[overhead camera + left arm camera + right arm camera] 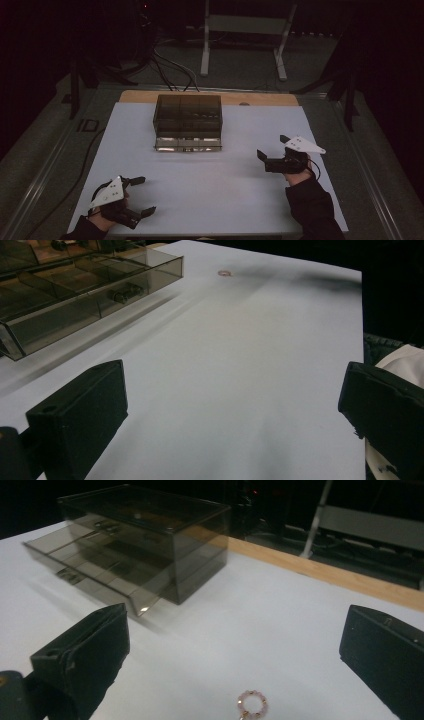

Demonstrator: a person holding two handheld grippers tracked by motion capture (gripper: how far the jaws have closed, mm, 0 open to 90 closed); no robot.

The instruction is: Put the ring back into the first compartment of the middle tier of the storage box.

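High view: a white table [200, 200] carries a smoky clear drawer box [188, 120] near its far middle, with the bottom drawer [187, 144] pulled out toward the person. The left gripper [142, 196] sits at the near left corner, its jaws spread wide with nothing between them, and it is well apart from the box. The right gripper [270, 148] hovers at the right side of the table, level with the front of the box, jaws also spread wide and empty.

In the right gripper view, a small pink bead ring [252, 703] lies flat on the table, between the two black jaws but touching neither. The box [150, 535] stands beyond, to the left, its drawer [90, 575] out and split into compartments with small dark items inside, too blurred to tell apart.

In the left gripper view, the drawer [75, 295] shows at upper left, and a tiny ring [224, 273] lies far off on the table.
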